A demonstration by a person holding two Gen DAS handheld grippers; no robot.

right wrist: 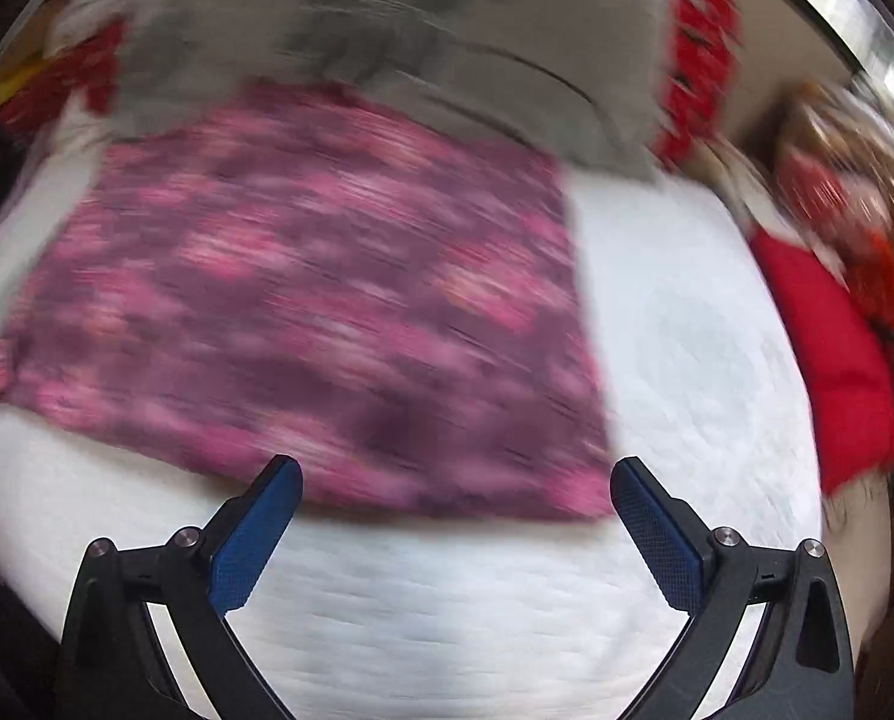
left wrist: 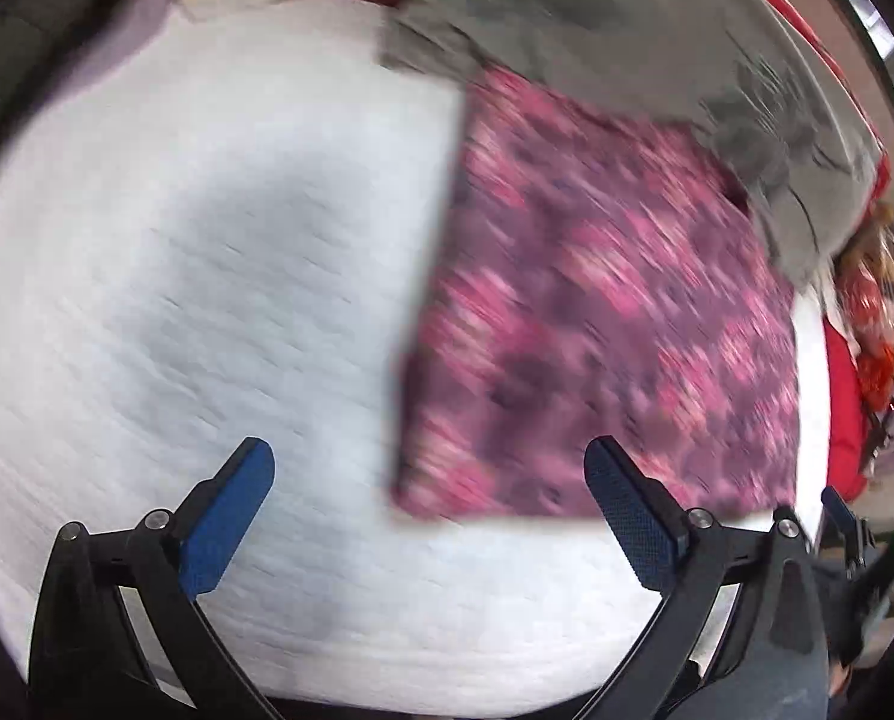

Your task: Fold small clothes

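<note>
Cloth (right wrist: 303,324), pink-purple, lies flat and squared on white surface (right wrist: 687,330); left gripper (left wrist: 429,516) and right gripper (right wrist: 456,531) fingers apart, empty, judged a finished fold.

A white quilted bed cover (right wrist: 687,330) spreads below and ahead of the gripper. To its right lies a red cushion (right wrist: 837,360). Far ahead, red patterned fabric (right wrist: 699,48) shows, blurred.

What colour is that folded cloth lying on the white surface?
The folded cloth is purple with a pink blotchy pattern, blurred here; the right wrist view shows it best.
</note>
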